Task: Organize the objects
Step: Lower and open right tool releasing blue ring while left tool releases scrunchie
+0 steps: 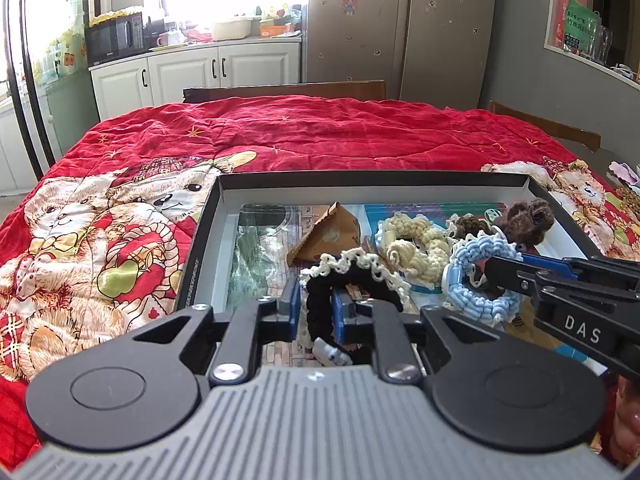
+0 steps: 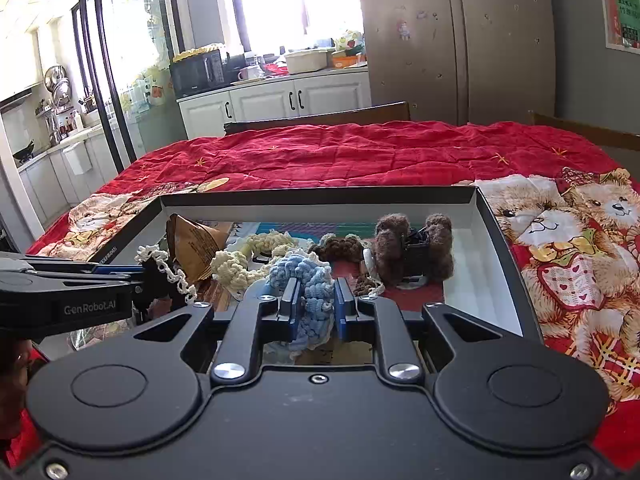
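Observation:
A shallow black box (image 1: pixel 376 179) lies on the red bear quilt and holds several crocheted hair ties. A black hair tie with cream lace trim (image 1: pixel 352 276) lies between the fingers of my left gripper (image 1: pixel 314 300); the jaws stand a little apart and do not pinch it. My right gripper (image 2: pixel 317 296) is shut on a light blue crocheted hair tie (image 2: pixel 308 276), and comes in from the right in the left wrist view (image 1: pixel 494 262). A cream hair tie (image 1: pixel 416 248), a fuzzy brown clip (image 2: pixel 404 244) and a brown paper wedge (image 1: pixel 328 232) also lie in the box.
The red quilt (image 1: pixel 320 132) covers the whole table around the box. Wooden chair backs (image 1: pixel 288 90) stand at the far edge and at the right. Beyond are white cabinets (image 1: pixel 192 72) and a grey fridge (image 1: pixel 400 28).

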